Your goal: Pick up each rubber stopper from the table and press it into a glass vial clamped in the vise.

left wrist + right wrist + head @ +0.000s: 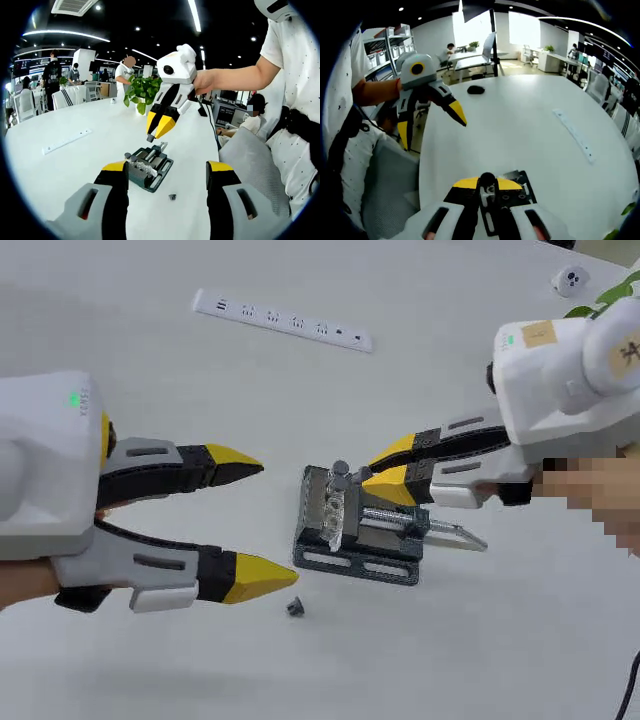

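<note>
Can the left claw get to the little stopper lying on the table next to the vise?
Probably yes. The left claw is open, and the loose stopper lies on bare table just ahead of it, nothing between. The right claw is off over the vise, holding another stopper.

The vise [355,530] stands on the surface [150,670] just ahead of the left tongs [290,522], whose tips are spread wide and point at it. The right tongs [368,475] face it from the opposite side, above its vials [335,508], their tips pinching the held stopper [362,474]. Two seated stoppers [341,469] sit on vials just past those tips. The vise handle [455,533] sticks out beneath the right tongs, away from the left tongs. The loose stopper [295,607] lies on the surface beside the vise, near the left tongs' lower tip. The power strip [282,320] lies well apart, left of the left tongs and right of the right tongs.
</note>
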Available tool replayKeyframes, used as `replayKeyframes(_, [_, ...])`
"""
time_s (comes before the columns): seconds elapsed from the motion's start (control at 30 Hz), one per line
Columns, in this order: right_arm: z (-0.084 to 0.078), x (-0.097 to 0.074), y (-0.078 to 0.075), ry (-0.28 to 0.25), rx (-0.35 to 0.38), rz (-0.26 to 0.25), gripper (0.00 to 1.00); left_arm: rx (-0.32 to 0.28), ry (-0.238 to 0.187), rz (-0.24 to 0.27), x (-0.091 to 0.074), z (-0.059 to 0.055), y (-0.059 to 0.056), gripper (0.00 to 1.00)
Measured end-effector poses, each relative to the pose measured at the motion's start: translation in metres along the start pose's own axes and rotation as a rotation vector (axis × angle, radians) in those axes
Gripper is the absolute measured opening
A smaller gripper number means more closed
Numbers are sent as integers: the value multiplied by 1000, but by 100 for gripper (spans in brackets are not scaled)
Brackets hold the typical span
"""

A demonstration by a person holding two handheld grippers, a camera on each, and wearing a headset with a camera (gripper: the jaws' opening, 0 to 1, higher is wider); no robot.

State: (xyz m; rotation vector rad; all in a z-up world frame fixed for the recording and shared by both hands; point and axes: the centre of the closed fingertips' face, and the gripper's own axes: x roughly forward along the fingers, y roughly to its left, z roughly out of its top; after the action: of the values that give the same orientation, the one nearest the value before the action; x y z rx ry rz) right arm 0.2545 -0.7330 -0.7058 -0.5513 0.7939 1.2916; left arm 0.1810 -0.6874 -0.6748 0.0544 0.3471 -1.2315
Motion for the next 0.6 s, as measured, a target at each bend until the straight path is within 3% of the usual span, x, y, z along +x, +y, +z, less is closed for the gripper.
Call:
replayKeyframes(0.27, [-22,29,-16,142,-40,0,6,15,19,32,3,-8,9,78])
replayKeyframes(0.6, [-39,50,-23,241,-72,11,6,12,16,52,2,-9,13,90])
